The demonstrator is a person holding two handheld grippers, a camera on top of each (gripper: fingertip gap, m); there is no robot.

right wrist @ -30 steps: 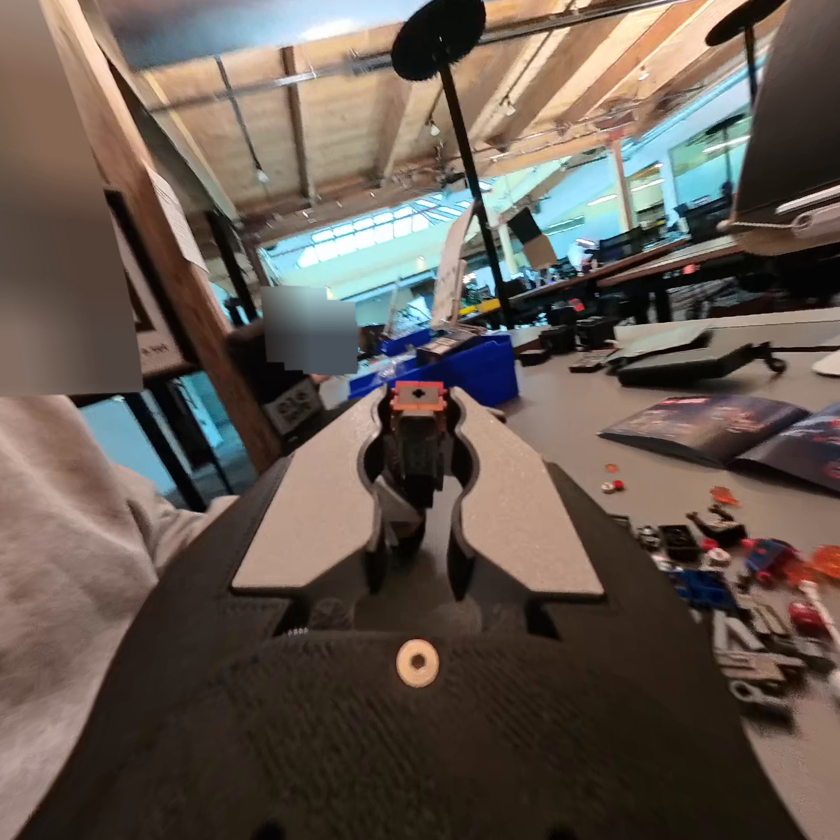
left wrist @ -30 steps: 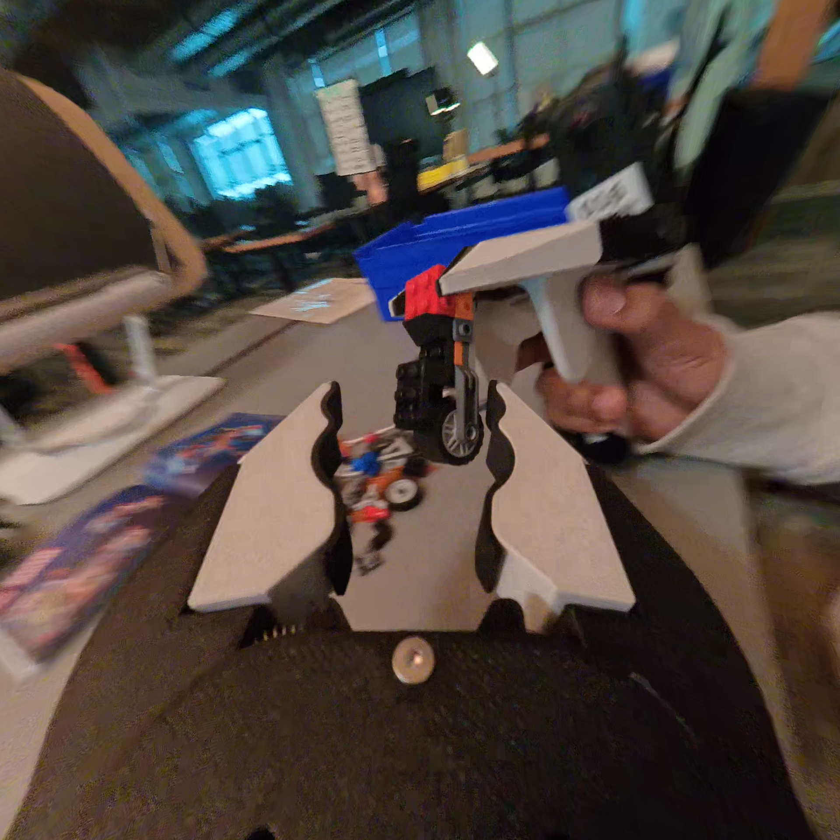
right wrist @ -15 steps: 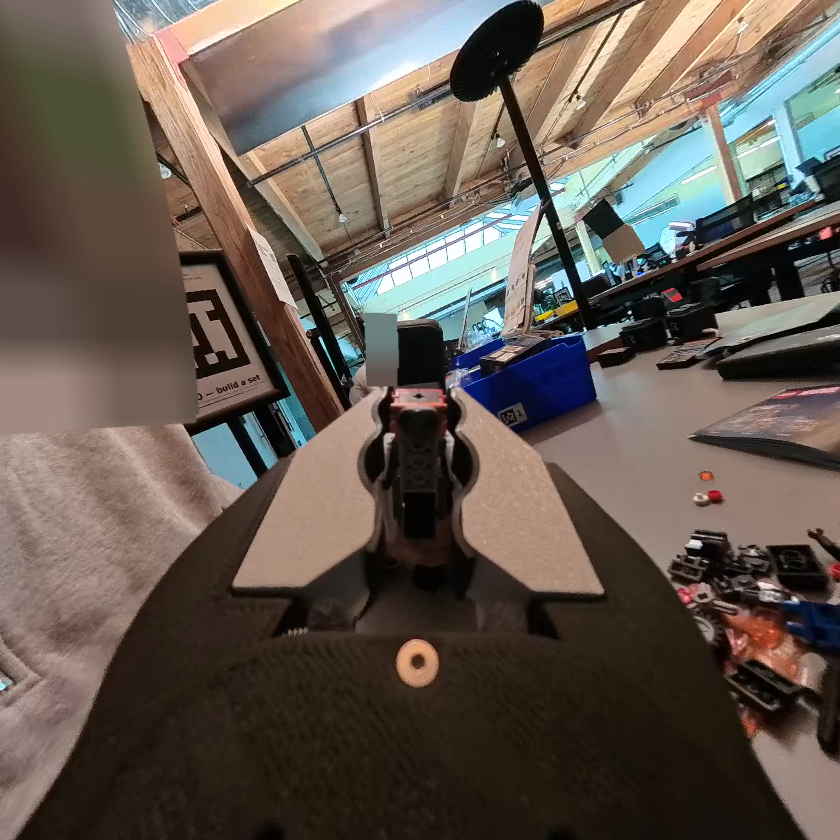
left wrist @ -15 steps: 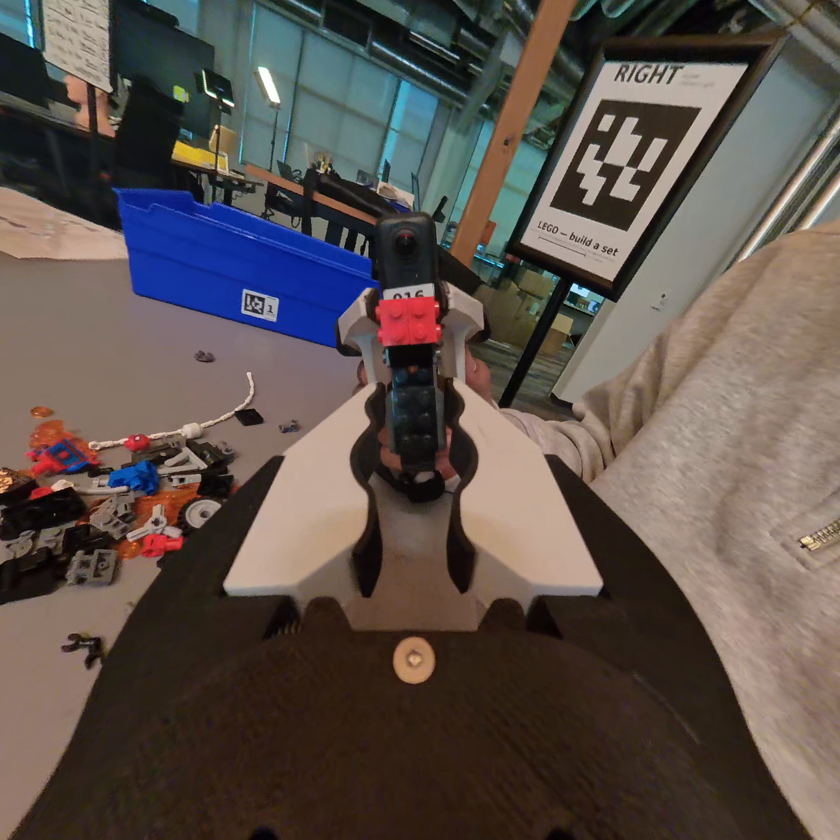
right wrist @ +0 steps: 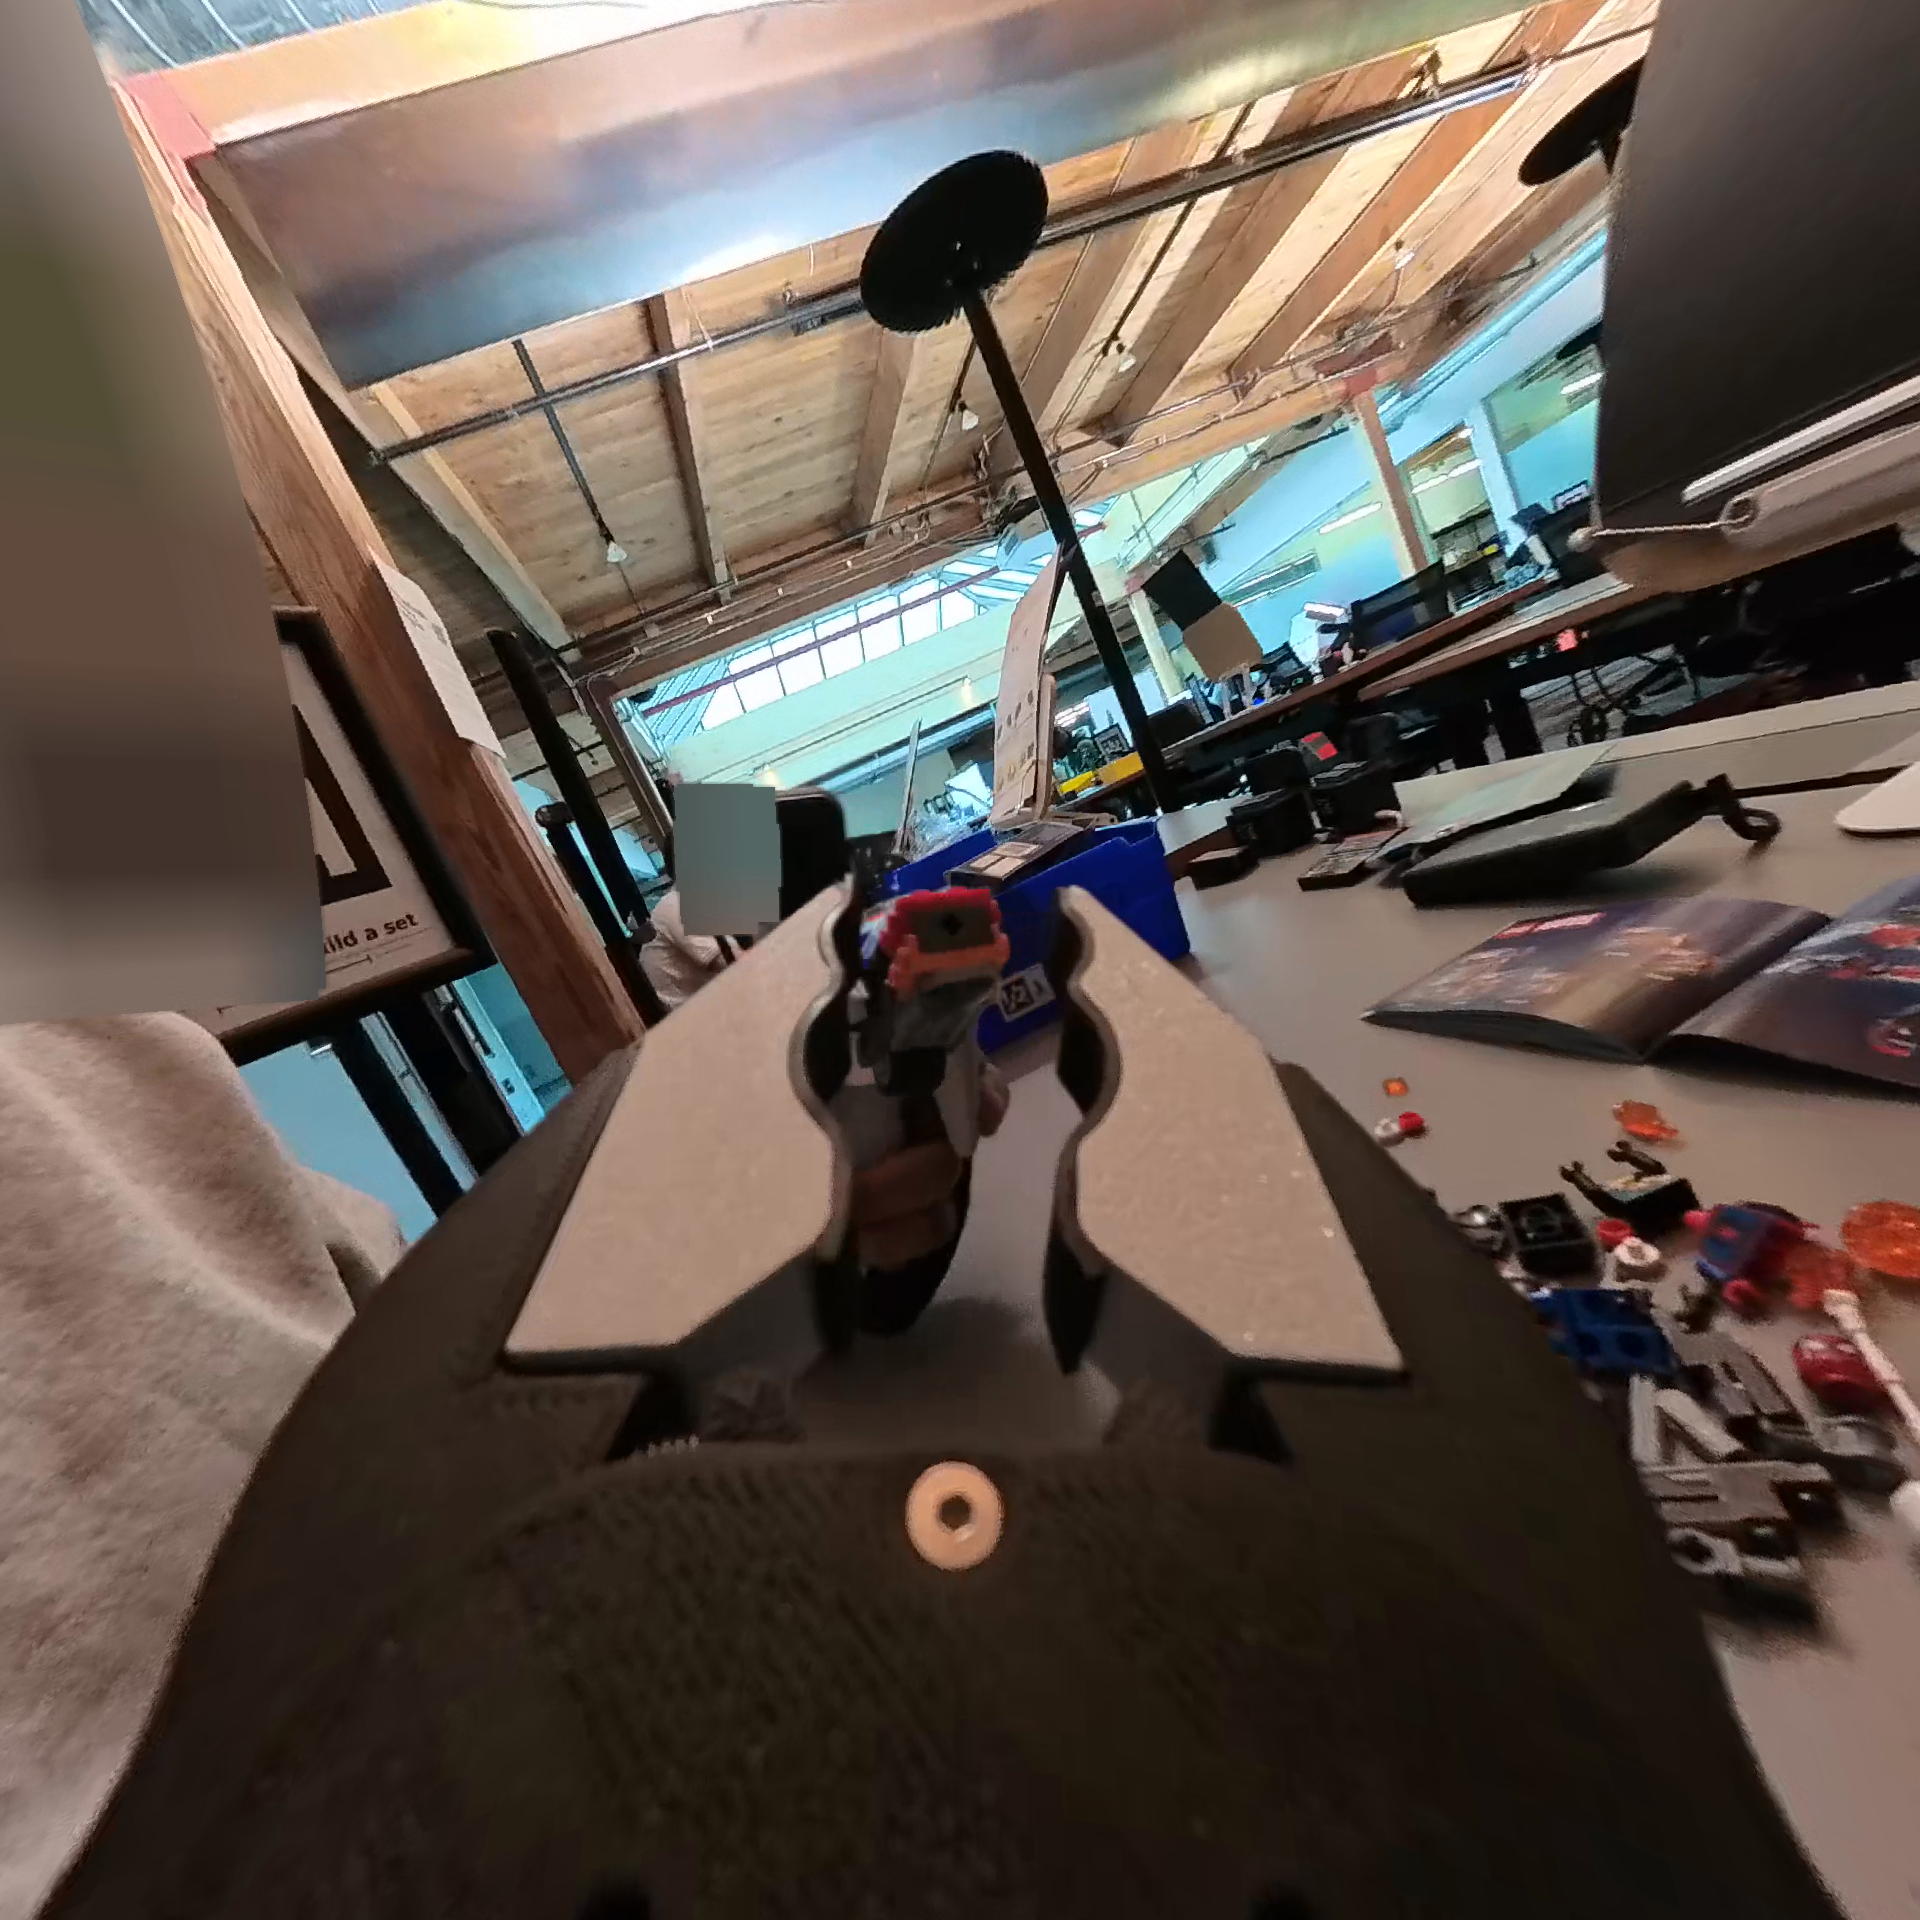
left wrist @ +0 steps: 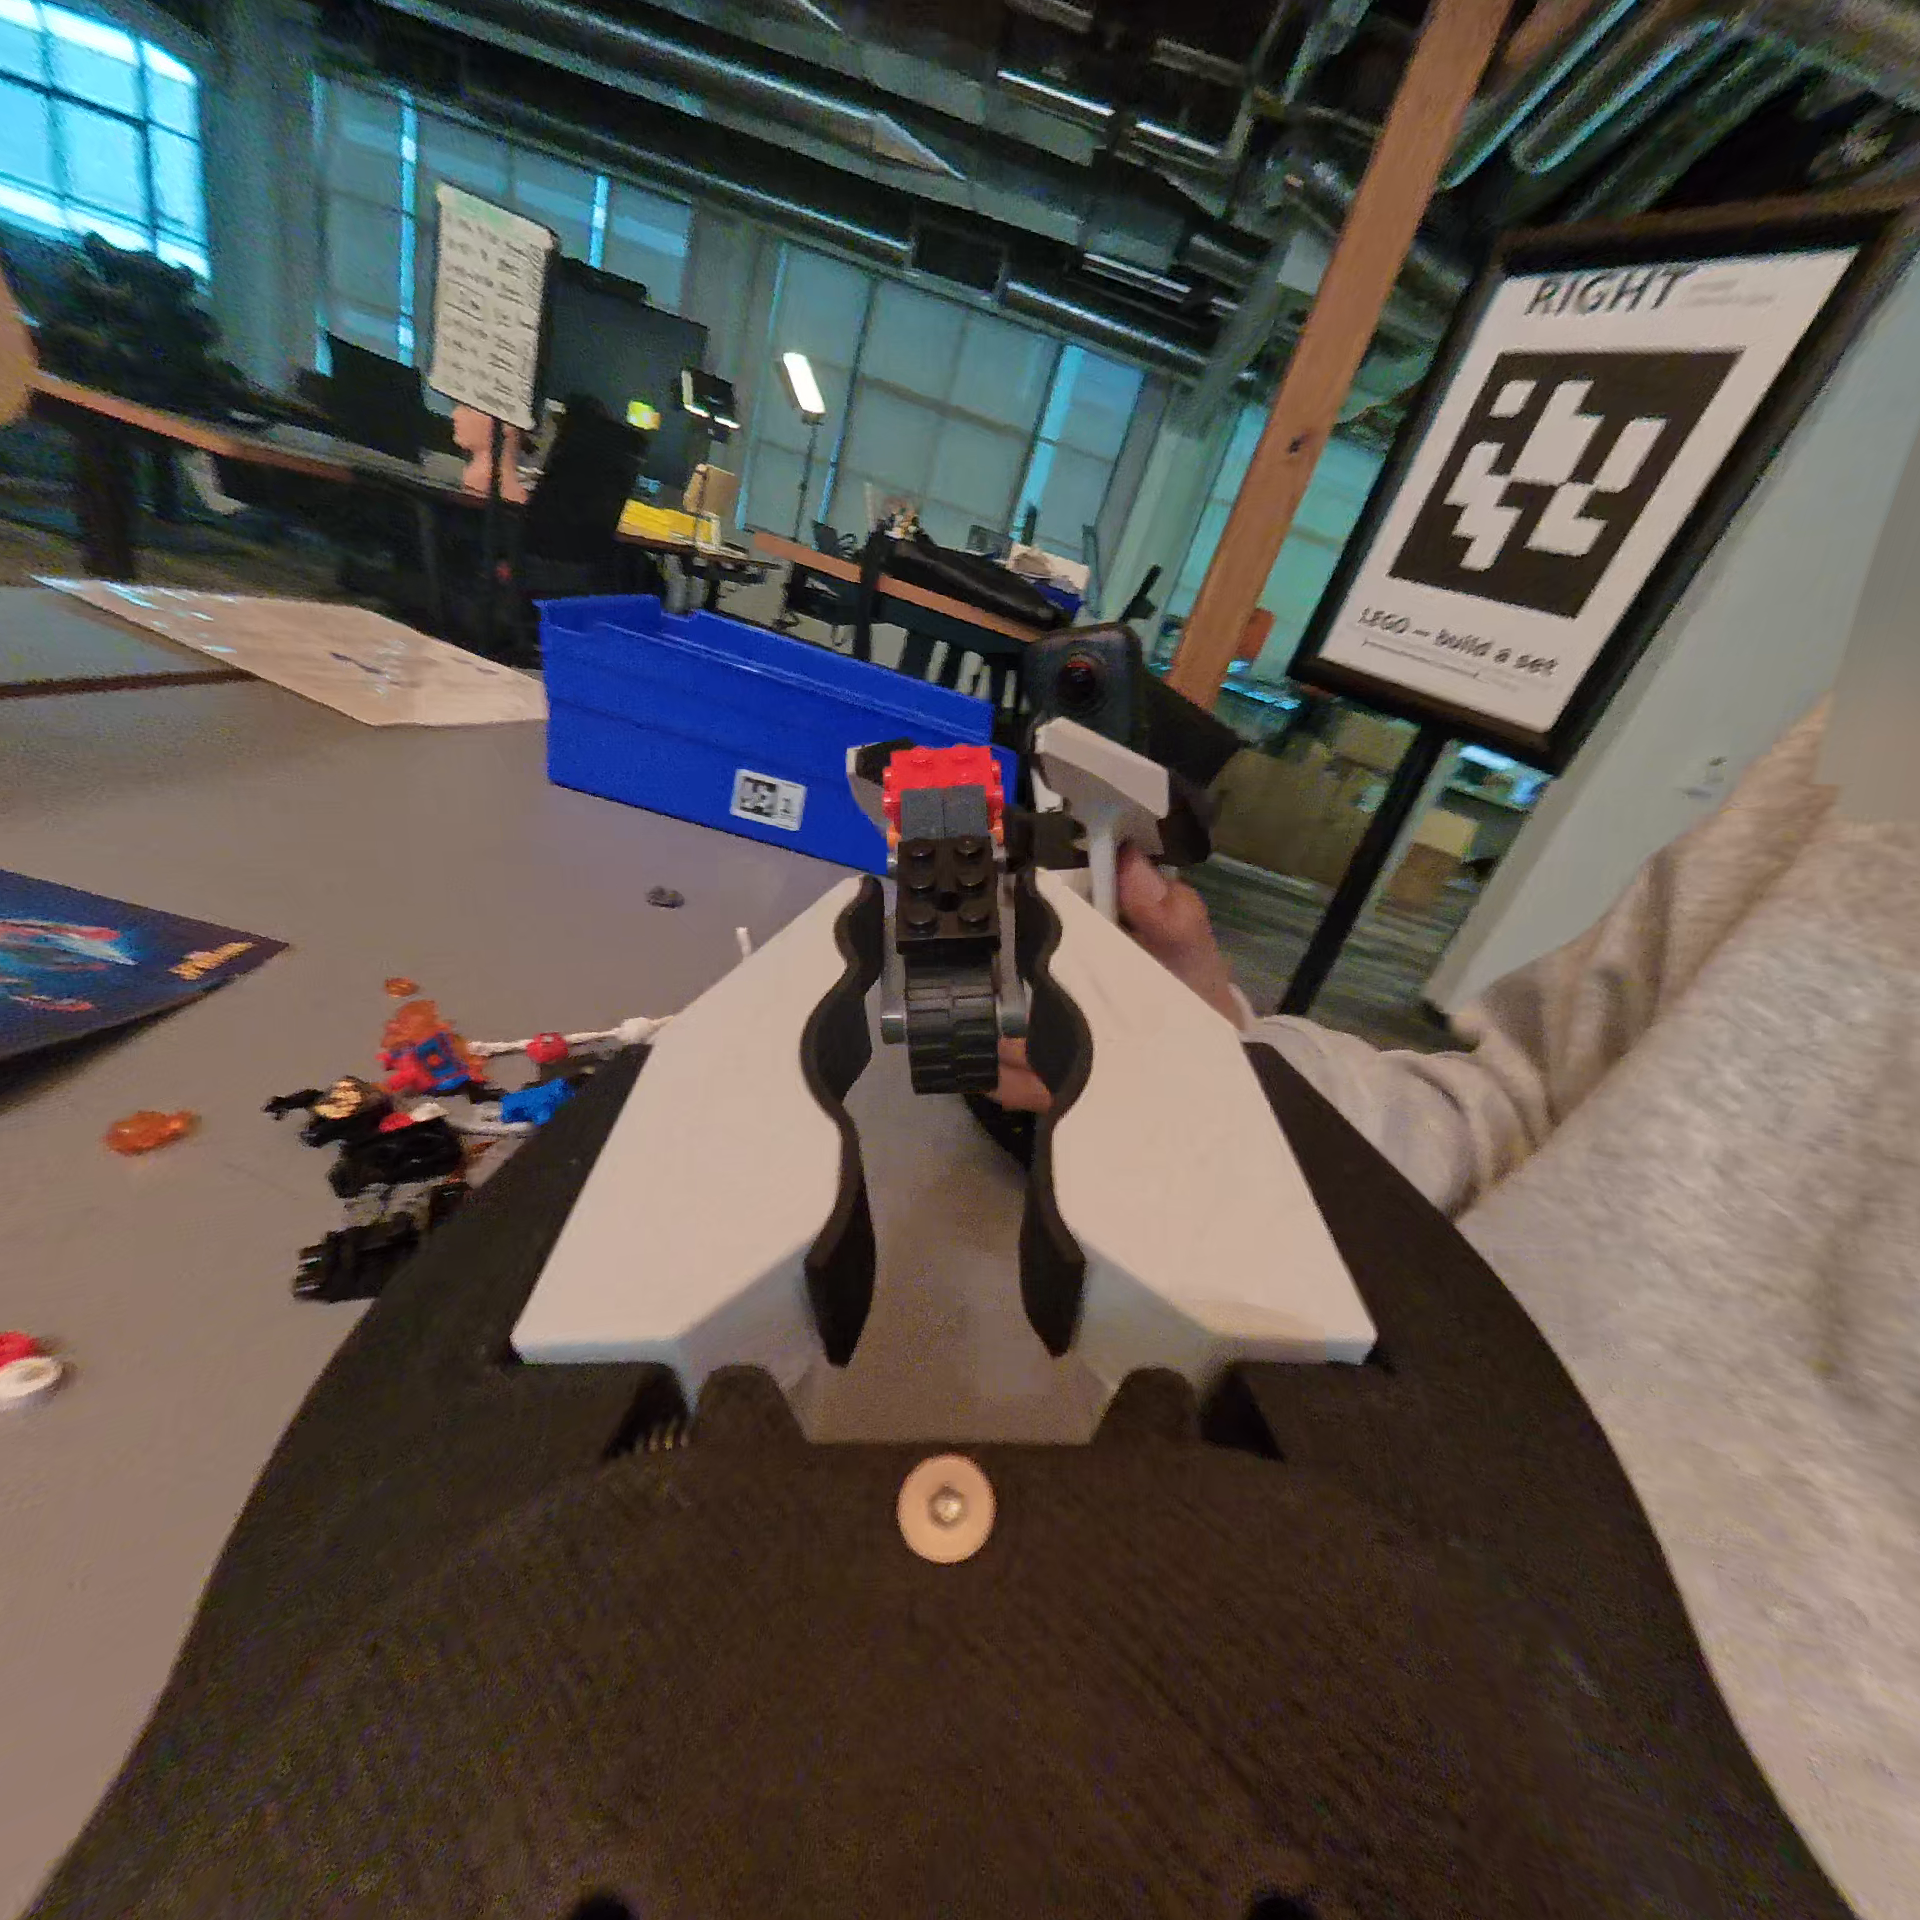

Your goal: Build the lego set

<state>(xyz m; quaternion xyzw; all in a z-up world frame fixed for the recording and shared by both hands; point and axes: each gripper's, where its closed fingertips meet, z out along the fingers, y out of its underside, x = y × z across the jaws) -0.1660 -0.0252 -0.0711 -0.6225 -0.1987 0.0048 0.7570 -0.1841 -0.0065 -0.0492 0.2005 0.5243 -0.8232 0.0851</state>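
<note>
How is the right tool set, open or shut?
Open: the right tool has its fingers spread, with a clear gap beside the toy bike, which the left tool grips.

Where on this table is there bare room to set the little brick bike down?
Bare grey table lies between the blue bin, the booklet and the loose brick pile. In the right wrist view, a second bare strip runs from the bin to the open booklet. It is crowded around the loose pieces.
</note>
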